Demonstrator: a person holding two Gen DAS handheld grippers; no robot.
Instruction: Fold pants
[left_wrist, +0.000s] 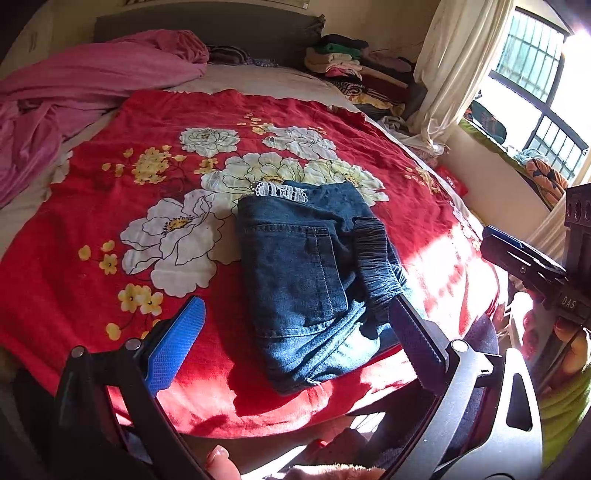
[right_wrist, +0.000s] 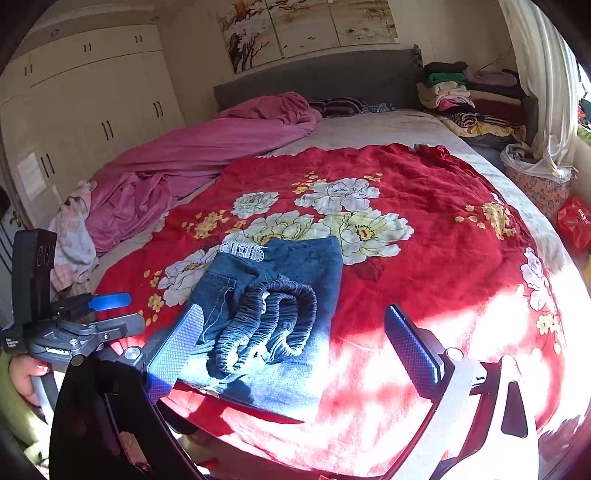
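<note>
My left gripper (left_wrist: 295, 347): fingers spread wide, nothing between the pads; the blue left pad hangs over the blanket beside the bundle and the dark right pad sits at its near corner, whether brushing the cloth I cannot tell.
My right gripper (right_wrist: 295, 350): also wide apart and empty, with the near sunlit edge of the denim lying below the gap and neither pad pressing on it.
Pants (left_wrist: 314, 273): dark blue jeans folded into a compact rectangle, lying flat near the front edge of the bed, back pocket up, gathered elastic waistband (right_wrist: 266, 317) bunched on top, a strip of white lace trim (left_wrist: 280, 192) peeking out at the far end.
Red floral blanket (left_wrist: 110, 206): spread under the pants, bright sun across its near part.
Farther back: pink sheet (right_wrist: 207, 147) rumpled on my left, a stack of folded clothes (right_wrist: 461, 92) by the headboard.
Step in hand: I judge the folding done and the bundle let go.
Next move: probably just lifting both hands clear without snagging the waistband; if tidying is wanted, I would tuck the loose elastic flat.
</note>
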